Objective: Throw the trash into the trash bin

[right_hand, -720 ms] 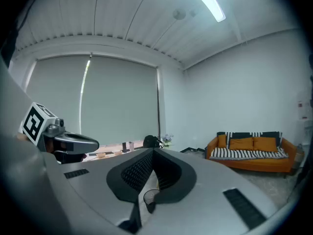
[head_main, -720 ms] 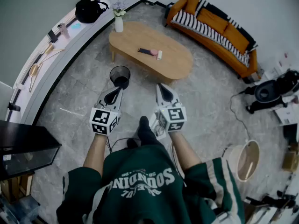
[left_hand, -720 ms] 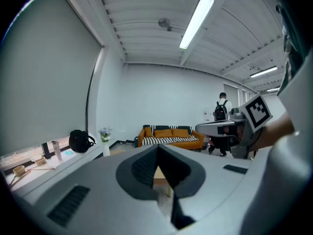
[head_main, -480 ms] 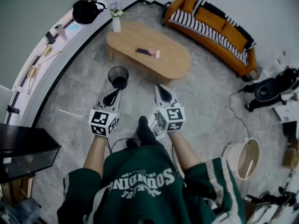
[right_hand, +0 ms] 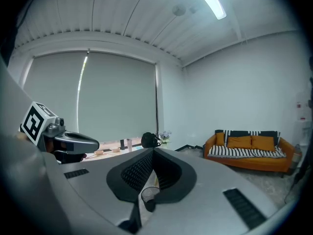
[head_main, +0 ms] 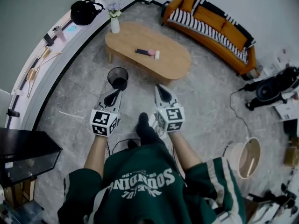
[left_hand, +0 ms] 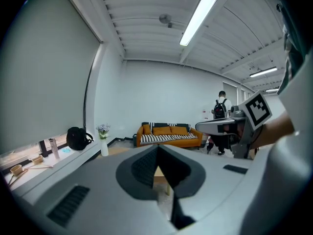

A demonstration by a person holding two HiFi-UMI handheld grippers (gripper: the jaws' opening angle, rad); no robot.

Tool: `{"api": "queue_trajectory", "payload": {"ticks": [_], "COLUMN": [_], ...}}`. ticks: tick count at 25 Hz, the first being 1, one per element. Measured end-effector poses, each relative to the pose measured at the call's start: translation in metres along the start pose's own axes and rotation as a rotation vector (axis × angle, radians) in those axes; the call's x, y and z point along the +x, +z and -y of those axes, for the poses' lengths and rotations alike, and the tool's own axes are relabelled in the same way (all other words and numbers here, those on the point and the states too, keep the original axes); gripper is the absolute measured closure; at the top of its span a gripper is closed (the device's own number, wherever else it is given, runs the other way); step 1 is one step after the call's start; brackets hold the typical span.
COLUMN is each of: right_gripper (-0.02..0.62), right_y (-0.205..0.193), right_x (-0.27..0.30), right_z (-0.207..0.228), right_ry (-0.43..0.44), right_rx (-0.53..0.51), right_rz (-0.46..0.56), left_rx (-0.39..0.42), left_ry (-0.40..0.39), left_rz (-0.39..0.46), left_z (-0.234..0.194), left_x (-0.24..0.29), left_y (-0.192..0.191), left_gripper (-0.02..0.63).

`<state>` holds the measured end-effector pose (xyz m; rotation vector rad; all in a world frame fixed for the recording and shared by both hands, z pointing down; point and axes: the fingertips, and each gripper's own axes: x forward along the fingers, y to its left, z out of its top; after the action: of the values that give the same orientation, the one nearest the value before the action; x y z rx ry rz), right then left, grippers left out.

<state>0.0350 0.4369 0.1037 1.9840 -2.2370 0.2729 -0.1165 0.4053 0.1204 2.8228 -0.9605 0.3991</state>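
**Ann:** Both tools are up in front of the person: left gripper (head_main: 116, 93) and right gripper (head_main: 161, 88), side by side, noses aimed at twelve o'clock and dipping a little.

**Ben:** And the jaws?

**Ann:** On the left they're pressed together, tips meeting, nothing between them. The right pair is the same, closed up tight and empty.

**Ben:** Where's the bin?

**Ann:** The black mesh trash bin (head_main: 119, 77) stands upright on the floor (head_main: 84, 92), just past the left gripper's nose at its twelve o'clock, not touching it. In the right gripper view it peeps through the gap under the closed tips.

**Ben:** Any trash in sight?

**Ann:** Three small items (head_main: 150, 52), one dark, one pink and one white, lie close together near the middle of the oval wooden table (head_main: 173, 62), beyond the bin at twelve o'clock. I can't tell which of them is trash.

**Ben:** And round about?

**Ann:** There's a white vase (head_main: 114, 24) of flowers at the table's eleven o'clock end. An orange sofa (head_main: 210, 24) with striped cushions sits at two o'clock, and a black bag (head_main: 84, 12) is on the ledge (head_main: 65, 41) at eleven.
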Motion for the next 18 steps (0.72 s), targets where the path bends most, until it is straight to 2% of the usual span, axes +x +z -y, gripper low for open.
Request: {"api": "queue_trajectory", "payload": {"ticks": [8,18], "right_gripper": [0.595,0.595], "right_y": [0.001,0.013], "right_x": [0.064,0.195], "right_z": [0.031,0.104], "right_ry": [-0.013,0.006], "right_rx": [-0.005,-0.003], "right_rz": [-0.01,-0.05], "left_rx": [0.007,-0.001], "left_ry": [-0.028,-0.041], "left_rz": [-0.01,-0.046], "left_z": [-0.035,-0.103], "left_x": [0.062,0.192], "left_y": [0.007,0.032], "left_gripper": [0.604,0.604]}}
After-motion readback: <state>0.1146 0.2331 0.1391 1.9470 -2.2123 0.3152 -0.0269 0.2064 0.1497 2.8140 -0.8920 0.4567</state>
